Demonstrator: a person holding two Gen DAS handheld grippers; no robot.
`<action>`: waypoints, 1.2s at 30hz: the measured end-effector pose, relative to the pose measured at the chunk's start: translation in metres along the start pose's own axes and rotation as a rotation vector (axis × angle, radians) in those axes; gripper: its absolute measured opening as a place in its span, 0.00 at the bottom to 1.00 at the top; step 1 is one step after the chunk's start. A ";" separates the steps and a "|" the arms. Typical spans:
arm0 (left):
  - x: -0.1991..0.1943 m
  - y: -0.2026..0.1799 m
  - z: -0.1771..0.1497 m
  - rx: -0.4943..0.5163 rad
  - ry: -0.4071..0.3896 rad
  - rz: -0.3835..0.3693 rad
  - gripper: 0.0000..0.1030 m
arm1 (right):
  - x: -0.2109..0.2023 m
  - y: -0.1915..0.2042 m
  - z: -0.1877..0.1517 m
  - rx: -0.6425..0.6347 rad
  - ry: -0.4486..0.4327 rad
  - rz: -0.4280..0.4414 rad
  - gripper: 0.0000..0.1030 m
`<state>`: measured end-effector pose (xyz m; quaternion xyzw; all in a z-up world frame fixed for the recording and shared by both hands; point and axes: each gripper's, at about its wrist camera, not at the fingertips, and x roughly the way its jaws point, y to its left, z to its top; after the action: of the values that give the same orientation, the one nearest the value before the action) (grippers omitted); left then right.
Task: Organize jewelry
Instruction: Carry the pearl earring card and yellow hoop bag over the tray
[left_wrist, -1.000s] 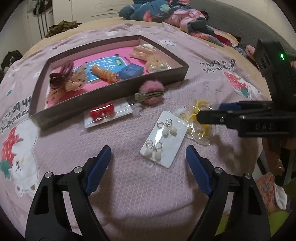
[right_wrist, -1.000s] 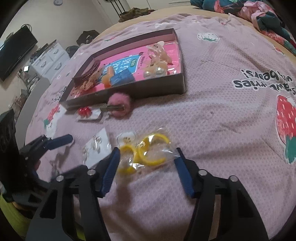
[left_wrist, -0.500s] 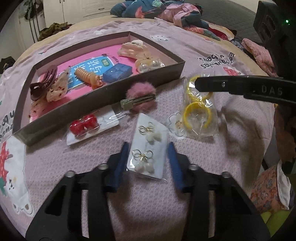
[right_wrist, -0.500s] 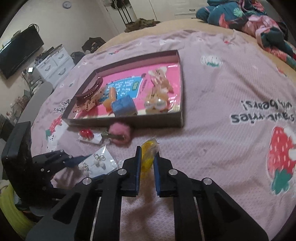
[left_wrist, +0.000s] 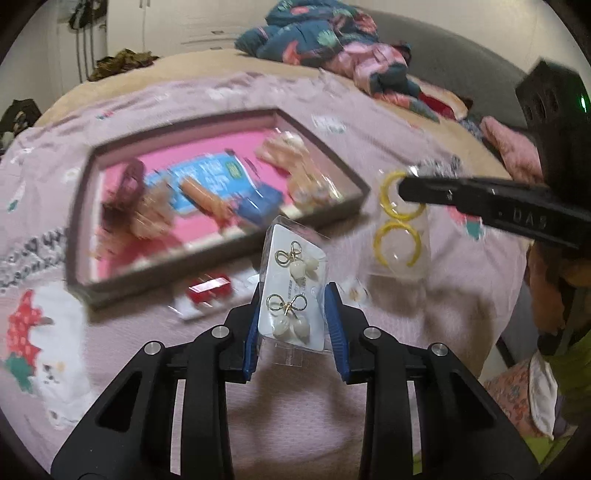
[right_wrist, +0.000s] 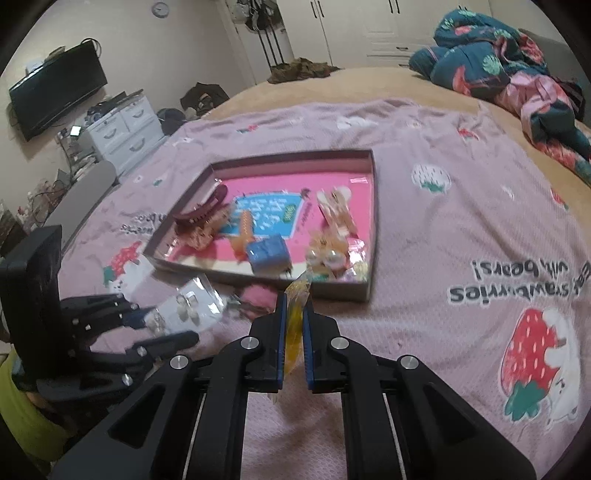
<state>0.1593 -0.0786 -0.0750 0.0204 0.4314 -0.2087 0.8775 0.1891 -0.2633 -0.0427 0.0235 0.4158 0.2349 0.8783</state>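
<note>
Grippers are both carrying now | left gripper (left_wrist: 291, 314) fingers closing on earring card (left_wrist: 293, 291), lifted off bed | right gripper (right_wrist: 294, 325) fingers closing on yellow hoops bag (right_wrist: 295, 314) | box (right_wrist: 369, 258) is waiting next.

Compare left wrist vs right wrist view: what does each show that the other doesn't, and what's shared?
Left wrist only: the face of the earring card with its bow-and-pearl pairs, pinched between the closing left gripper; the two yellow hoops seen flat in their clear bag; a red clip packet.

Right wrist only: the wall TV, white drawers, wardrobe doors, and the hoop bag edge-on, clamped in the closing right gripper.

Both: the pink-lined tray holding hair clips and a blue box, and the strawberry blanket.
</note>
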 end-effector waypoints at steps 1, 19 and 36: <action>-0.004 0.004 0.004 -0.009 -0.011 0.009 0.23 | -0.001 0.002 0.002 -0.005 -0.005 0.002 0.07; -0.044 0.086 0.066 -0.138 -0.112 0.185 0.23 | 0.004 0.038 0.095 -0.093 -0.123 0.046 0.07; 0.011 0.094 0.086 -0.156 -0.053 0.142 0.24 | 0.068 0.007 0.120 -0.020 -0.033 0.036 0.07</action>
<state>0.2660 -0.0151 -0.0435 -0.0232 0.4204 -0.1123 0.9000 0.3118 -0.2095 -0.0116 0.0259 0.3982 0.2545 0.8809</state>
